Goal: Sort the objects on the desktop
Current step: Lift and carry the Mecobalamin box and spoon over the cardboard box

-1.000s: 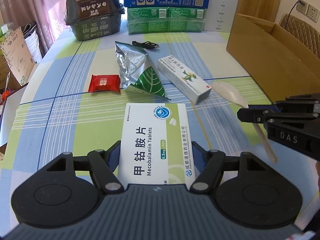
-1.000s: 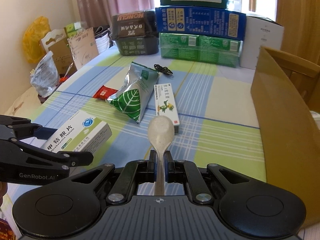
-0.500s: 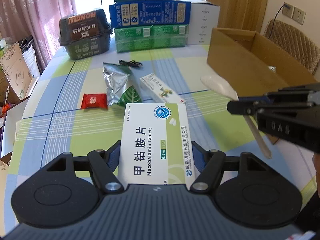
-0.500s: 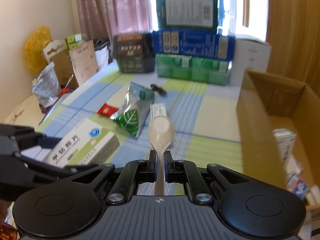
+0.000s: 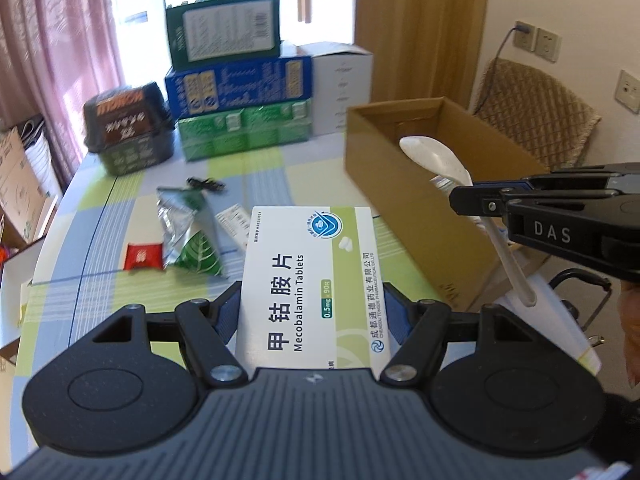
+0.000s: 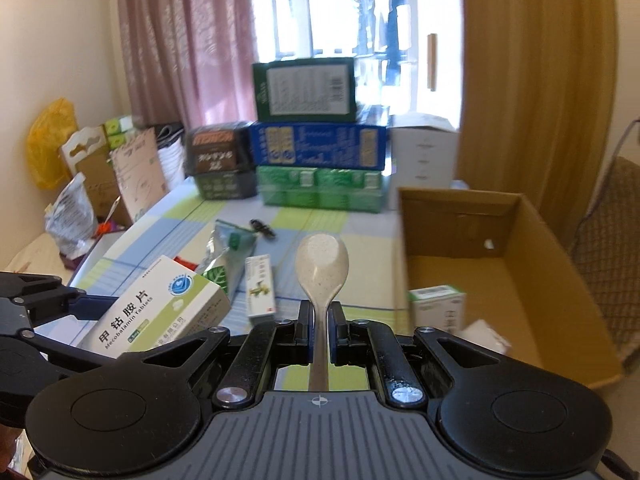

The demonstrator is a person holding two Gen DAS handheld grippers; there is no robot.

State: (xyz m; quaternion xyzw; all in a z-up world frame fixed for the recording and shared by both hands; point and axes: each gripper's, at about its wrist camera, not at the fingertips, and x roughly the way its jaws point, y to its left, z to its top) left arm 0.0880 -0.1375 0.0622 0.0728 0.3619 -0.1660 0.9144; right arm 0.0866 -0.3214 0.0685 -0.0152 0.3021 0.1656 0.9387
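My left gripper (image 5: 312, 308) is shut on a white and green Mecobalamin tablet box (image 5: 310, 284) and holds it in the air above the table; the box also shows in the right wrist view (image 6: 160, 312). My right gripper (image 6: 320, 328) is shut on the handle of a speckled beige spoon (image 6: 322, 268), bowl pointing forward. In the left wrist view the spoon (image 5: 436, 160) hangs over the near edge of the open cardboard box (image 5: 400, 184). That cardboard box (image 6: 532, 272) lies to the right and holds a small green and white box (image 6: 438, 306).
On the checked tablecloth (image 5: 120, 280) lie a silver and green snack bag (image 5: 184, 236), a red packet (image 5: 142, 256), a slim medicine box (image 6: 260, 290) and a black cable (image 5: 206, 185). Stacked cartons (image 5: 240, 80) stand at the far edge. A chair (image 5: 536, 120) stands right.
Both grippers have risen and moved right with their loads. The spoon now hangs over the cardboard box edge, and the tablet box is high above the table.
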